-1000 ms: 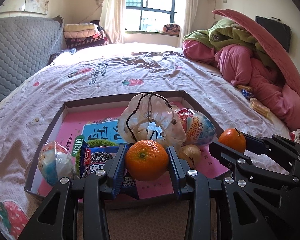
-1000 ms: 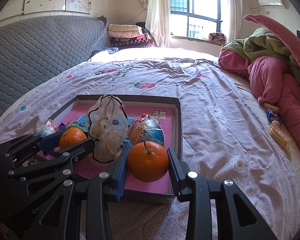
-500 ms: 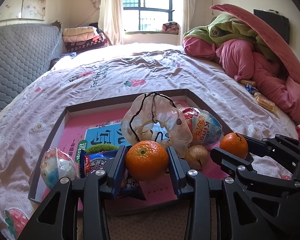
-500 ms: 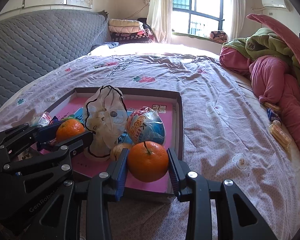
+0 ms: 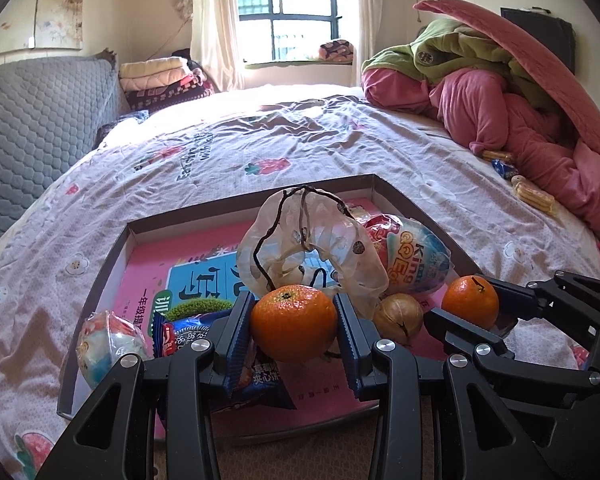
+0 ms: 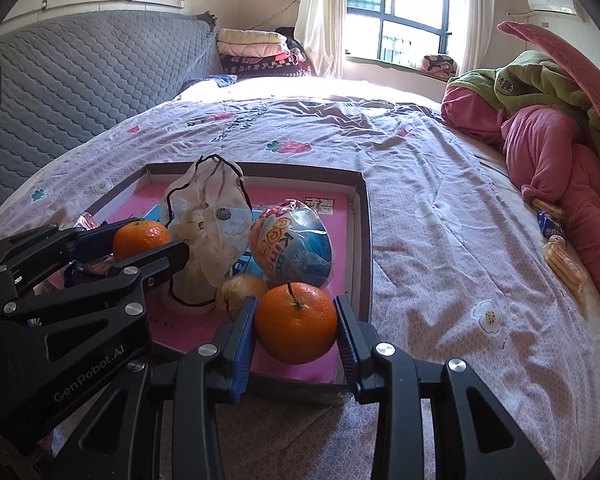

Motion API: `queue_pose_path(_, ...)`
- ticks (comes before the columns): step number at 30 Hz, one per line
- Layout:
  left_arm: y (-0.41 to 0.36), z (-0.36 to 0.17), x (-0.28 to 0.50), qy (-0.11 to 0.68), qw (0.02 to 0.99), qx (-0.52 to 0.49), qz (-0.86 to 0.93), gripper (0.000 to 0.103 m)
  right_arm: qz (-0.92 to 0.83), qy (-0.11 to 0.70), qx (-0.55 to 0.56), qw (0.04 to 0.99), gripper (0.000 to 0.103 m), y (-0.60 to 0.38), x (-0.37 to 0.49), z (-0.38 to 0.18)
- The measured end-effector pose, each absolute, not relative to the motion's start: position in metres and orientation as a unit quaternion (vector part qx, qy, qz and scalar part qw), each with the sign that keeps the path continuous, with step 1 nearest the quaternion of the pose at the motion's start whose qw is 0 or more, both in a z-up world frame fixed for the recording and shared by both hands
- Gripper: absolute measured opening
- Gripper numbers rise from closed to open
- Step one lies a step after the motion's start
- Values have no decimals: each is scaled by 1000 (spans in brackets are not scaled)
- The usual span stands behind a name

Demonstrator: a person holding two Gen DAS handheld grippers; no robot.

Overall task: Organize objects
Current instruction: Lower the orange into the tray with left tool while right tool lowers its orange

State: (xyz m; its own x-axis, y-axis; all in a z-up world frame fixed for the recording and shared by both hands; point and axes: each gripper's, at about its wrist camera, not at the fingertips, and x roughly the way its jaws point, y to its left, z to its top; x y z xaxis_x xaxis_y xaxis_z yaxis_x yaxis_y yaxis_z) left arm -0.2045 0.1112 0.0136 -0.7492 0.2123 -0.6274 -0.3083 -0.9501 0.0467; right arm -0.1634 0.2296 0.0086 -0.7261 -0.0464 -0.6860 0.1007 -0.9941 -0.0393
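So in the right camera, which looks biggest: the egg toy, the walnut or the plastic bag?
1. Plastic bag
2. Egg toy
3. Walnut
All three sit close together in the box, so nearness hardly skews this.

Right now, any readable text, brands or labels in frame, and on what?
"GenRobot.AI": side of left gripper.
"King", partly wrapped round: egg-shaped toy pack.
Large Chinese characters: pink sheet in the box, partly covered, not readable.
Blue snack packet: Chinese print, too blurred.
Bedsheet lettering: too distorted.

Sunlight from the far window [image 5: 285,12] falls across the floral bedspread [image 5: 259,148]; a grey quilted headboard [image 6: 79,80] stands left.
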Motion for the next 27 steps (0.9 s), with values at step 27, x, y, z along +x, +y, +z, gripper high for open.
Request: queue_pose_path(27, 116, 11, -206, 74, 155, -332, 927, 41, -927, 62, 368, 45, 38, 230, -160, 9)
